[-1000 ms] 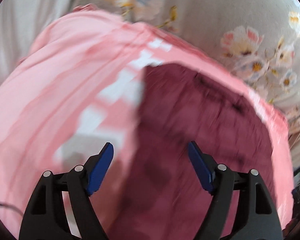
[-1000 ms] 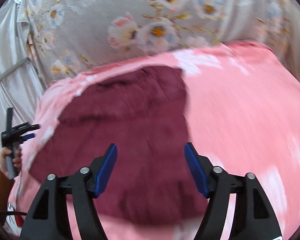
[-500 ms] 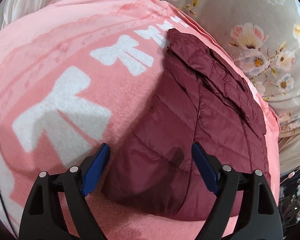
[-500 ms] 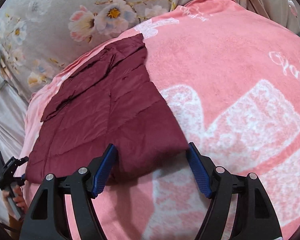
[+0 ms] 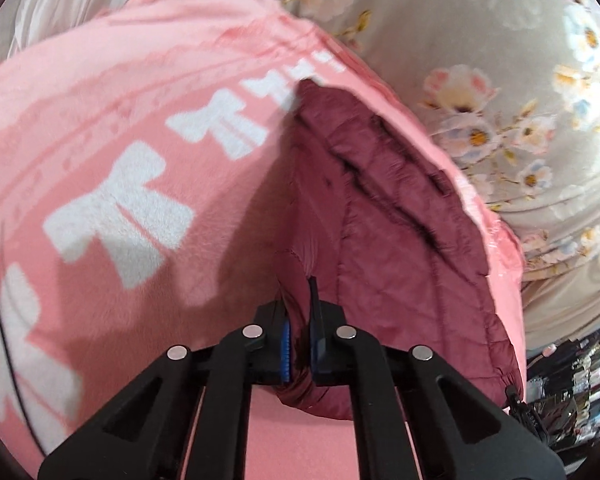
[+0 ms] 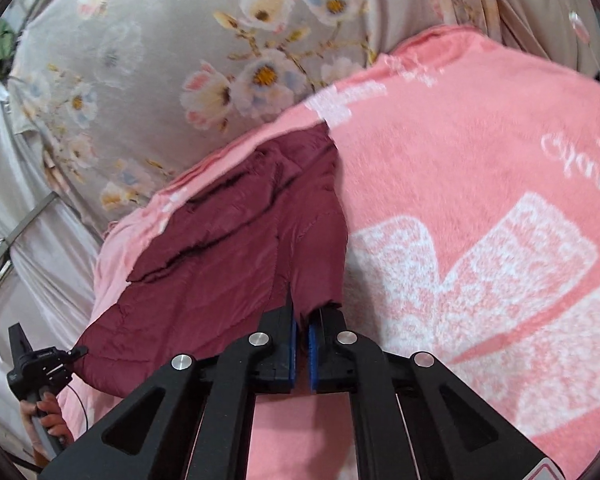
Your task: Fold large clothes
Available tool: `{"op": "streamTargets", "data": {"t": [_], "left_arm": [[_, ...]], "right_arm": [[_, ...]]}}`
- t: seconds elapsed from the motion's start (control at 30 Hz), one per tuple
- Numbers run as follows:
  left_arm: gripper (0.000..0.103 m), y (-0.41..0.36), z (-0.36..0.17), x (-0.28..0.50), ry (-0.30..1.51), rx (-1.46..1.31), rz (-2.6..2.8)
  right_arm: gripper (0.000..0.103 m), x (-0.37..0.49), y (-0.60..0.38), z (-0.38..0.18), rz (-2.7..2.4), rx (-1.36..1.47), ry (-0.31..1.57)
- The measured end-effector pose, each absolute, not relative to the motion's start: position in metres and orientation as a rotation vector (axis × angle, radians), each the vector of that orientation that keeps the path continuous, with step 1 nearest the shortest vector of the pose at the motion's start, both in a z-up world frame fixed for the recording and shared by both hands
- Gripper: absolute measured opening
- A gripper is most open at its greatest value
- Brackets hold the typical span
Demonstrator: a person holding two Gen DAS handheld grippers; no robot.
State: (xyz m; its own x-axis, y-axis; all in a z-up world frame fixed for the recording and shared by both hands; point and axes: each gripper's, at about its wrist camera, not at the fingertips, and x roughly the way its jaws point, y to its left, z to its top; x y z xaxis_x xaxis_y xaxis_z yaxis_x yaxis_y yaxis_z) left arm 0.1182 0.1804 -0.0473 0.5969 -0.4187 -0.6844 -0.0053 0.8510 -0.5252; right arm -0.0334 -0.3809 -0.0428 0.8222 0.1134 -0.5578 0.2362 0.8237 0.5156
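A maroon quilted jacket (image 5: 384, 216) lies on a pink blanket (image 5: 100, 128) with white bow prints. My left gripper (image 5: 299, 336) is shut on the jacket's near edge, and the fabric is bunched between its blue pads. In the right wrist view the same jacket (image 6: 220, 248) stretches to the left over the blanket (image 6: 480, 200). My right gripper (image 6: 302, 340) is shut on the jacket's near right corner and lifts it a little. The left gripper (image 6: 40, 364) also shows at the far left of the right wrist view, at the jacket's other corner.
A grey floral sheet (image 5: 500, 80) lies beyond the blanket and also shows in the right wrist view (image 6: 180, 60). Pale curtain fabric (image 6: 28, 240) hangs at the left. Dark clutter (image 5: 580, 380) sits past the bed's right edge.
Both grippers were open above the jacket's near edge. Both have dropped onto that edge and shut on it, and the fabric now rises at the grips.
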Motion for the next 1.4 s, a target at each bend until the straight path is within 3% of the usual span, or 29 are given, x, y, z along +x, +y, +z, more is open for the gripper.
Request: {"op": "streamTargets", "data": {"t": [0.47,0.63,0.87,1.13,1.4], "left_arm": [[0.004,0.232,0.066,-0.039,0.692,-0.549,-0.35],[0.004,0.241,0.112,-0.072,0.591,-0.541,-0.365],[0.005,0.215,0.123,-0.024,0.559,-0.46,-0.356],[0.005,0.183,0.051,0.093,0.708,-0.388,-0.222],[0.005,0.162,0.013,0.157,0.769,-0.351,-0.161]], "right_arm": [[0.003,-0.224,-0.341,0.088,-0.076,0.356,0.319],[0.003,-0.252,-0.339,0.128,-0.074,0.347,0.207],[0.003,-0.167,-0.365,0.114,-0.079,0.396,0.217],[0.003,-0.048,-0.386,0.062,-0.079,0.455,0.343],[0.003,0.021,-0.396,0.029,-0.123,0.46,0.428]]}}
